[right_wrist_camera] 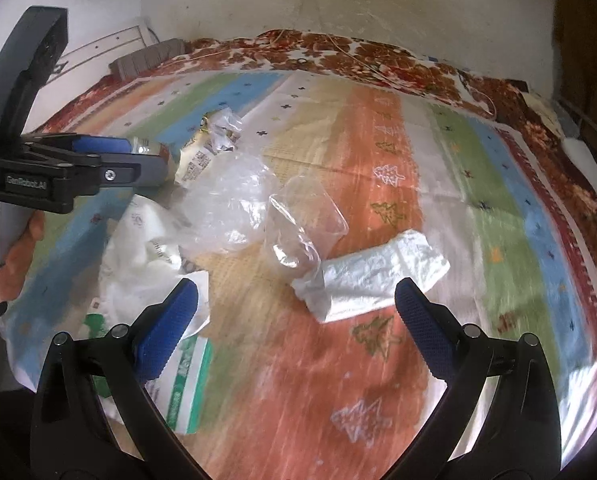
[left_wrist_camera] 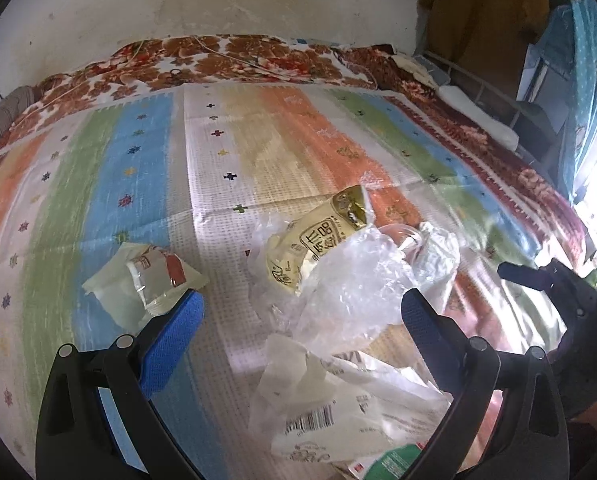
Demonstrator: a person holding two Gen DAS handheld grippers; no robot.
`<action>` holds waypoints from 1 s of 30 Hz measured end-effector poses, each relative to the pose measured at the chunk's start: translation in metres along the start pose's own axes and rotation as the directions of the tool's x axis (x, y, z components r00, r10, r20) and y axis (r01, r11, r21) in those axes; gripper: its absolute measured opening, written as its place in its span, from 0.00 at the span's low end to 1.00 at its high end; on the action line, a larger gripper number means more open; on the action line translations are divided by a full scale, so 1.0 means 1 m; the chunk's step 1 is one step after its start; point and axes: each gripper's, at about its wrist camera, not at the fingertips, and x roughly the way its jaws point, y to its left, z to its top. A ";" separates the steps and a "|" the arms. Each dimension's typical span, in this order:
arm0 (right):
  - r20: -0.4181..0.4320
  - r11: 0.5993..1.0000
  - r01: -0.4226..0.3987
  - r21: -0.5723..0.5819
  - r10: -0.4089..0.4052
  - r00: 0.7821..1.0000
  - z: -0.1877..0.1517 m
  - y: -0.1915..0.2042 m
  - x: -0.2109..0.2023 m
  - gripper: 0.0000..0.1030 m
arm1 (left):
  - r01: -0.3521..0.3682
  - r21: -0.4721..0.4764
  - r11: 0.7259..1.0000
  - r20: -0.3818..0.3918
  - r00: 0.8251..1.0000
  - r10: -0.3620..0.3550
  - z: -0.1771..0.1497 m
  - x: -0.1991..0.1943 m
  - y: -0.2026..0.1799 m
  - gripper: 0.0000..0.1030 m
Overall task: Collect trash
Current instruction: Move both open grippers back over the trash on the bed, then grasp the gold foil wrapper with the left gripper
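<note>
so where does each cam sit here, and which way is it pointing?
Left wrist: on the left tongs, open, looking forward and down over the striped bed cover at the yellow snack wrapper and clear plastic bag; the right tongs' black frame shows at its right edge.
Right wrist: on the right tongs, open, facing the folded white tissue and clear plastic cup; the left tongs and the hand holding them show at left.
Shared: wrapper, bag, cover.

Striped multicoloured mat [left_wrist_camera: 226, 152] covers bed top; floral red-brown blanket [left_wrist_camera: 226, 60] bunched along far edge against stained wall [left_wrist_camera: 226, 4]. White pillow [left_wrist_camera: 478, 114] at far right corner beside metal rail [left_wrist_camera: 498, 94].
</note>
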 end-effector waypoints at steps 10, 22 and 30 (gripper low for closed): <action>-0.040 0.993 -0.001 -0.116 -0.003 0.999 0.003 -0.010 0.030 0.91 | 0.012 0.078 0.997 0.017 1.000 -0.014 0.016 0.011 -0.005 0.94; -0.062 0.984 -0.062 -0.167 0.053 0.997 0.011 -0.005 0.060 0.79 | 0.148 0.074 0.986 0.027 0.988 -0.150 0.021 0.033 0.004 0.69; -0.061 0.981 -0.120 -0.151 0.112 0.992 0.013 0.000 0.062 0.42 | 0.138 0.116 0.984 0.056 0.988 -0.146 0.018 0.032 -0.008 0.32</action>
